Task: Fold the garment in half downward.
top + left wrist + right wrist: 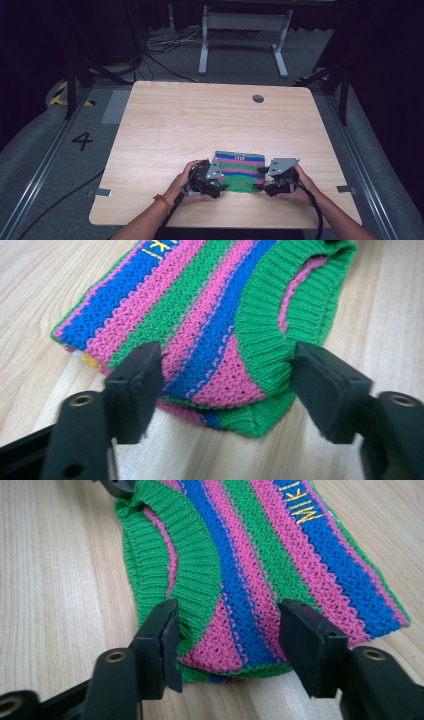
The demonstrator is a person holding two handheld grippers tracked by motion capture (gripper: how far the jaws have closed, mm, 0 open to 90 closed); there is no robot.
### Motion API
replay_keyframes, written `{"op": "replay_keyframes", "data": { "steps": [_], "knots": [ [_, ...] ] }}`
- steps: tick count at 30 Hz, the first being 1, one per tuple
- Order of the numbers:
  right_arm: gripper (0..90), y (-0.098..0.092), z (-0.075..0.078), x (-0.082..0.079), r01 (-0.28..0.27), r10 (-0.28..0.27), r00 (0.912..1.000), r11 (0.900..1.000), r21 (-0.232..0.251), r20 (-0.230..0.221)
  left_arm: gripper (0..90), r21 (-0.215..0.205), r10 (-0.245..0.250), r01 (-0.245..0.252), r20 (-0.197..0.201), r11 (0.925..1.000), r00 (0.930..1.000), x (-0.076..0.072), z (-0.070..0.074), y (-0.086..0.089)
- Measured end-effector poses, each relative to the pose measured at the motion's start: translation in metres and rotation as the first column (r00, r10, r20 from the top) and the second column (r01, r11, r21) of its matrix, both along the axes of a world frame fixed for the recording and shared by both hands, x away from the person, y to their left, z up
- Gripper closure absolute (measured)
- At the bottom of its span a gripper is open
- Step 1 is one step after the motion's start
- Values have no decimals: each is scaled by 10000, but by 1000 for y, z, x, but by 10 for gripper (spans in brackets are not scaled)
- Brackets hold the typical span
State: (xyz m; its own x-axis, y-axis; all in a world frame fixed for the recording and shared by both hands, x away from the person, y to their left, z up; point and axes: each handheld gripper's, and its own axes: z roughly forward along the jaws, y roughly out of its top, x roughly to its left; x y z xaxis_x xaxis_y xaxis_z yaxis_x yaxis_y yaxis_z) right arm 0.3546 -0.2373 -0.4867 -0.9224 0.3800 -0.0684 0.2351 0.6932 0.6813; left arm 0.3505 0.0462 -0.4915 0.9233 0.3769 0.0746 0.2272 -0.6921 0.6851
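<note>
From the high view, I have the left gripper (212,181) and right gripper (270,181) at the near corners of a folded striped knit sweater (243,167) lying near the front edge of the wooden table (200,125). Left gripper view: jaws spread around the corner, not yet clenched — I judge a pinch comes next. Right gripper view: jaws likewise released; yellow stitching (309,502) reads "MIKI", possibly cut off.

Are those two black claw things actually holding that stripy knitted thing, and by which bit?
Nothing is gripped yet: both hand-held grippers are open, left and right each straddling a near corner of the green, pink and blue striped knitted garment.
</note>
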Motion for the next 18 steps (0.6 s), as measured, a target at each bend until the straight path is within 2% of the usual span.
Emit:
{"op": "replay_keyframes", "data": {
  "steps": [2, 5, 8, 15, 18],
  "knots": [
    [348, -1, 1, 1, 201, -200, 9997, 9997, 105, -104, 245, 1, 51, -51, 124, 10000, 9999, 0, 2, -1],
    [298, -3, 4, 1, 347, -348, 9994, 9993, 111, -1, 241, 11, 116, -116, 203, 9999, 9997, 0, 6, 1],
    [263, -6, 7, 0, 635, -633, 9976, 9980, -69, 297, 239, 110, 181, -185, 419, 9998, 9990, -2, 9, 2],
    [238, -12, 12, -3, 834, -825, 9953, 9964, -162, 501, 221, 168, 48, -59, 607, 9998, 9981, -2, 16, 6],
    [230, -17, 17, -5, 877, -863, 9944, 9959, -203, 606, 202, 422, 45, -72, 639, 9991, 9979, -3, 16, 11]
  ]
}}
